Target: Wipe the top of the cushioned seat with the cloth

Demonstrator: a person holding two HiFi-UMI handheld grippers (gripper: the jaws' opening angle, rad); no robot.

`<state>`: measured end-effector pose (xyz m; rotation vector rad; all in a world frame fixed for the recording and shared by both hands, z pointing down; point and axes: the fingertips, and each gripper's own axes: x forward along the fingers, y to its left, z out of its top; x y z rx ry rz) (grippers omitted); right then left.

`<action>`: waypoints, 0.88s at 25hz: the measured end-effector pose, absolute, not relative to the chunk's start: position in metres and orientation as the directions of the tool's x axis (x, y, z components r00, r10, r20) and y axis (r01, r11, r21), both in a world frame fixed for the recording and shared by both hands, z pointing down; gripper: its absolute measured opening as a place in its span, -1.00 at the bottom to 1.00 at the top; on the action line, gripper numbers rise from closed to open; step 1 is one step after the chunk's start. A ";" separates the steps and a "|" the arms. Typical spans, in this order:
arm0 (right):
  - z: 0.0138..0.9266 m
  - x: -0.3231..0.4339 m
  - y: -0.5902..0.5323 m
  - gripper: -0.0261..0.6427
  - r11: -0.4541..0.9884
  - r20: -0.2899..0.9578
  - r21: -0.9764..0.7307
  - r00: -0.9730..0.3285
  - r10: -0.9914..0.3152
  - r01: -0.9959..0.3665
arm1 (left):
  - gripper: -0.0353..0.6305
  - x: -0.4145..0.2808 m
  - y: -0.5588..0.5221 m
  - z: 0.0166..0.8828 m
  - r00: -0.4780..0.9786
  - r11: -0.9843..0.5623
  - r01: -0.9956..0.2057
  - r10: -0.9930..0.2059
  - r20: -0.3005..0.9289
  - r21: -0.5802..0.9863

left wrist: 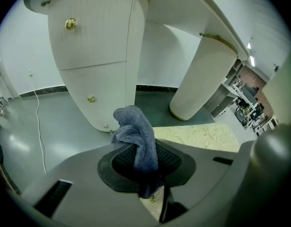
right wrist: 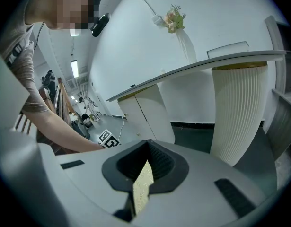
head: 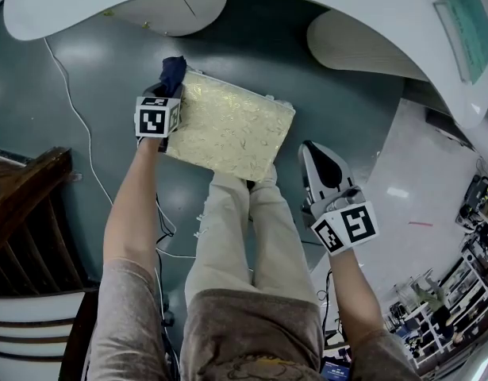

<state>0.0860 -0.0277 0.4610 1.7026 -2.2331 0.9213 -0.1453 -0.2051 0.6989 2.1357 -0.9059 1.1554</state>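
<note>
Cushioned seat point(head: 228, 125) pale gold; floor point(head: 339, 109) grey-green

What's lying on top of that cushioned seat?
A blue cloth, pinched by the left hand-held gripper, at the cushioned seat's far left corner. The gripper hides whether they touch.

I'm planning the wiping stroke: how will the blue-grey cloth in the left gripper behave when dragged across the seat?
The cloth slumps in folds past the left gripper, so it is probably floppy and may bunch rather than spread flat. Its towel-like nap will likely grip the patterned fabric of the cushioned seat rather than slide. It looks light.
</note>
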 end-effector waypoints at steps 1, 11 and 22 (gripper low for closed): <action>0.461 0.087 -0.027 -0.90 0.148 0.496 -0.360 -0.324 -0.806 -0.921 | -0.63 -0.144 -0.204 0.698 0.403 -0.630 -0.764 -0.302 0.864 0.137; 0.462 0.093 -0.018 -0.90 0.143 0.499 -0.358 -0.319 -0.806 -0.923 | -0.63 -0.123 -0.197 0.691 0.416 -0.648 -0.751 -0.312 0.854 0.130; 0.464 0.101 -0.007 -0.90 0.122 0.493 -0.366 -0.304 -0.815 -0.922 | -0.63 -0.080 -0.175 0.689 0.477 -0.682 -0.711 -0.289 0.830 0.172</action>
